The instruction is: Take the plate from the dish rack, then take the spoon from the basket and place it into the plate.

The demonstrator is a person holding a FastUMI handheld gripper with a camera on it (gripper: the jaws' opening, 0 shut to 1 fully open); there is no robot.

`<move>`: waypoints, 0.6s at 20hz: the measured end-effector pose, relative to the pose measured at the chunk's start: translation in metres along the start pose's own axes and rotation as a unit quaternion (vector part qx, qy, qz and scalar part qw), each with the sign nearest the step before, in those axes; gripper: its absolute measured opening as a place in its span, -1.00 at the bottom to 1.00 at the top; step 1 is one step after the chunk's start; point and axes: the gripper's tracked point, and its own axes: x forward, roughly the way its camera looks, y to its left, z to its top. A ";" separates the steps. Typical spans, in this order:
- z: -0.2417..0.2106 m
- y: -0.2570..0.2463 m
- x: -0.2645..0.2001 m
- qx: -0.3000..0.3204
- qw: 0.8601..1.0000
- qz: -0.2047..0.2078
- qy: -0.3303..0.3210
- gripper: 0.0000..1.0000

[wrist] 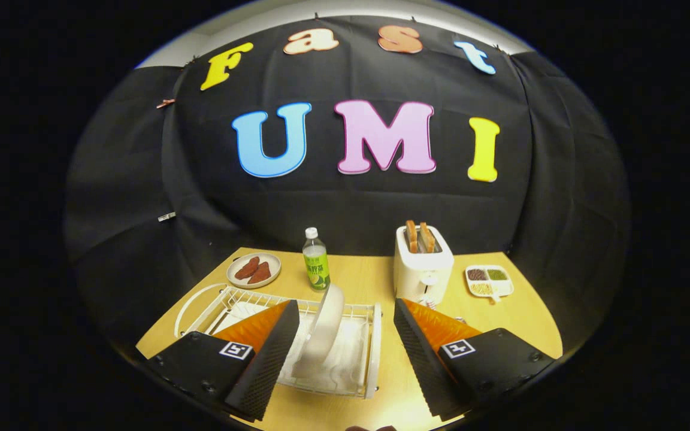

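Your tool (345, 353) hangs with fingers spread wide, empty; the plate (324, 332) stands upright between them in the dish rack (369, 353), its lower edge hidden by the left finger.

The left finger (261, 353) covers part of the rack (345, 353) and the lower left edge of the plate (323, 329) standing in it. The right finger (423, 353) hides the toaster's (423, 269) bottom front corner and a small thing on the tabletop (363, 278) just beside it, too little of it showing to name. The near tabletop edge is cut off. The bottle's (315, 260) label is too small to make out.
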 end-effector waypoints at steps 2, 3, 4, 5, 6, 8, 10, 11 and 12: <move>-0.004 0.004 0.020 0.008 1.000 0.006 0.026 0.96; -0.010 0.005 0.029 0.007 0.999 0.007 0.041 0.98; -0.017 0.006 0.039 0.005 0.998 0.009 0.059 0.99; -0.024 0.005 0.047 0.005 0.997 0.008 0.077 0.98; -0.029 0.005 0.054 0.008 0.996 0.008 0.092 0.98; -0.042 0.006 0.068 0.016 0.992 0.007 0.122 0.98; -0.058 0.008 0.080 0.025 0.987 0.009 0.161 0.98; -0.065 0.010 0.085 0.031 0.983 0.013 0.182 0.97; -0.072 0.013 0.090 0.035 0.979 0.017 0.199 0.87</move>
